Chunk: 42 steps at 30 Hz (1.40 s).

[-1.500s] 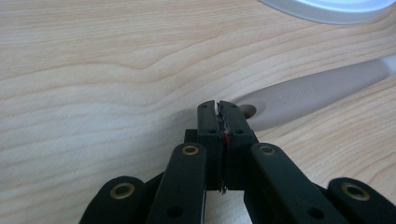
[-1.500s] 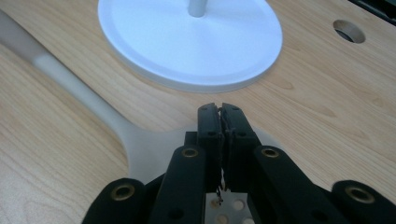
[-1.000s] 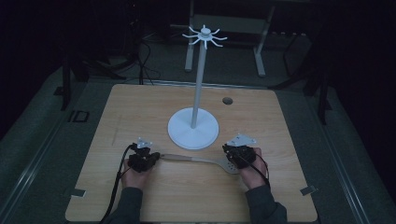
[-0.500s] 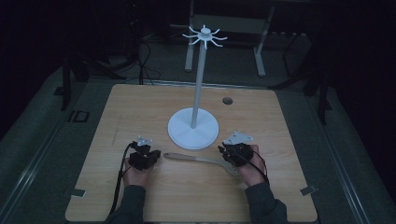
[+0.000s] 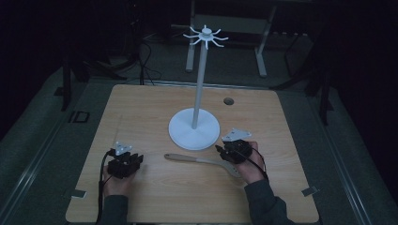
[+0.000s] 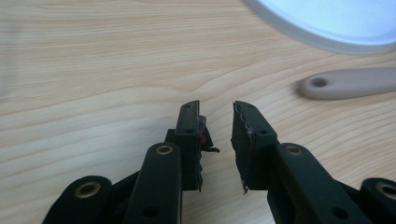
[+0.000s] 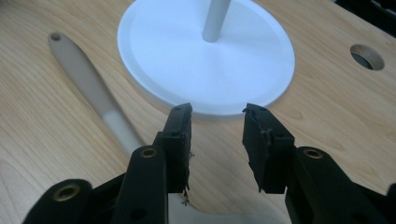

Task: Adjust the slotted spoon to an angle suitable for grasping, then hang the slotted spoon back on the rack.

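Your spoon (image 5: 206, 161) lies flat near the desk's front edge, long axis left to right, bowl under your right gripper (image 5: 224, 152) and handle hole toward the left gripper (image 5: 136, 163). Both sets of jaws have just been opening and stand apart, gripping nothing. The right one is nearer.

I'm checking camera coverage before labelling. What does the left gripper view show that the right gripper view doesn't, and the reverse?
Left gripper view alone: the left gripper, jaws apart over bare wood, just been opening. Right gripper view alone: the right gripper, jaws apart with nothing between, also just opening; the stand's pole; a round hole in the table. Both share the spoon's handle end with its hanging hole, the stand's white base and the wooden table.
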{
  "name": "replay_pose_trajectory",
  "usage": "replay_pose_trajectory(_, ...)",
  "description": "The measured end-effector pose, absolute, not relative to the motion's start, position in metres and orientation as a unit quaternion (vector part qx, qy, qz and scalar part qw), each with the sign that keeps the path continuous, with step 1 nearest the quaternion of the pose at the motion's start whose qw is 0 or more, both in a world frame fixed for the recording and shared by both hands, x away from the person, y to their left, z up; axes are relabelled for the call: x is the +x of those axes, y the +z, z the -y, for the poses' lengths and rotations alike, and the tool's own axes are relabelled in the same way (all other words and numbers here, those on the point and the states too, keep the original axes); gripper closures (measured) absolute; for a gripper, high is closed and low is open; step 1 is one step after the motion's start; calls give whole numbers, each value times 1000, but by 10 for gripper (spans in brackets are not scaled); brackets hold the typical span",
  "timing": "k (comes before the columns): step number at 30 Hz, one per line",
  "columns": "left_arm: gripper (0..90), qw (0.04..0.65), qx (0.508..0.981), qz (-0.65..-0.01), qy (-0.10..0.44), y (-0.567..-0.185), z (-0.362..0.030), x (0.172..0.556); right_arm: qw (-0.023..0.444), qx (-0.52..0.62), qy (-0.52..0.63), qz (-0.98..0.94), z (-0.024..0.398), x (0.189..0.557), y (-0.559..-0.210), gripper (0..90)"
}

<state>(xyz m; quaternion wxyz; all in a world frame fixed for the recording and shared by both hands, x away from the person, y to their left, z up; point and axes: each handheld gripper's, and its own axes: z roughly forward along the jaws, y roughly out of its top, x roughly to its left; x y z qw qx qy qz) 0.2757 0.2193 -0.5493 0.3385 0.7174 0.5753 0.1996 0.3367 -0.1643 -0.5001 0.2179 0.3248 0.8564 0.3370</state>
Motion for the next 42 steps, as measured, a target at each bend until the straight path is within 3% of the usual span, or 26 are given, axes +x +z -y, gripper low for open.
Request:
replay_pose_trajectory(10,702,341,705,-584,214,-546,-231,265,217,314,323,-866,149,342,-499,583)
replay_pose_trajectory(19,680,344,704,-584,213,-547,-231,266,167,289,282,-899,137,355,-504,536)
replay_pose_trajectory(42,671,345,705,-585,205,-550,-231,267,72,218,245,-942,95,368,-523,615)
